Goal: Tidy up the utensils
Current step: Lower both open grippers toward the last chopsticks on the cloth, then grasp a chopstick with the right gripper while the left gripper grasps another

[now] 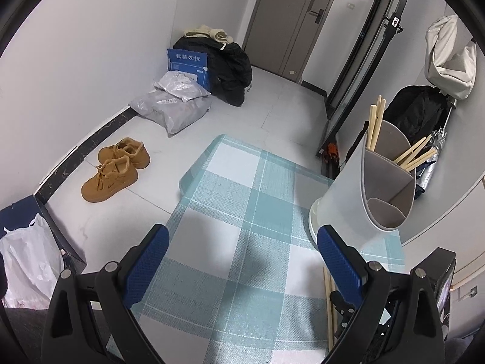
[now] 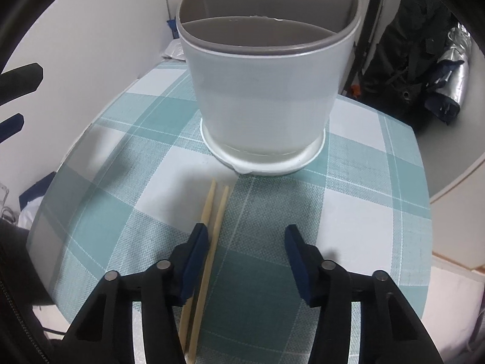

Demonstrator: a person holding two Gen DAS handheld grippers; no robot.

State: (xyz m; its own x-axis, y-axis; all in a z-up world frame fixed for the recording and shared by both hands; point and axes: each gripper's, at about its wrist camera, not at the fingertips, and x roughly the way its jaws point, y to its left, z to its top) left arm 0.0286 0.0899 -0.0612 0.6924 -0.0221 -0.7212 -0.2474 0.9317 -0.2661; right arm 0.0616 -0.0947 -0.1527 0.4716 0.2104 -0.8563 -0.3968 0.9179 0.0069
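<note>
A white utensil holder with a grey divided insert stands on the checked tablecloth. In the left wrist view the holder has several wooden chopsticks standing in its far compartments. Two chopsticks lie side by side on the cloth in front of the holder. My right gripper is open just above the cloth, its left finger next to the two chopsticks. My left gripper is open and empty over the cloth, left of the holder.
The table's far edge drops to a tiled floor with tan shoes, grey parcels and a black bag. A black bag and a silver folded item lie right of the table. My left gripper's fingers show at the left edge of the right wrist view.
</note>
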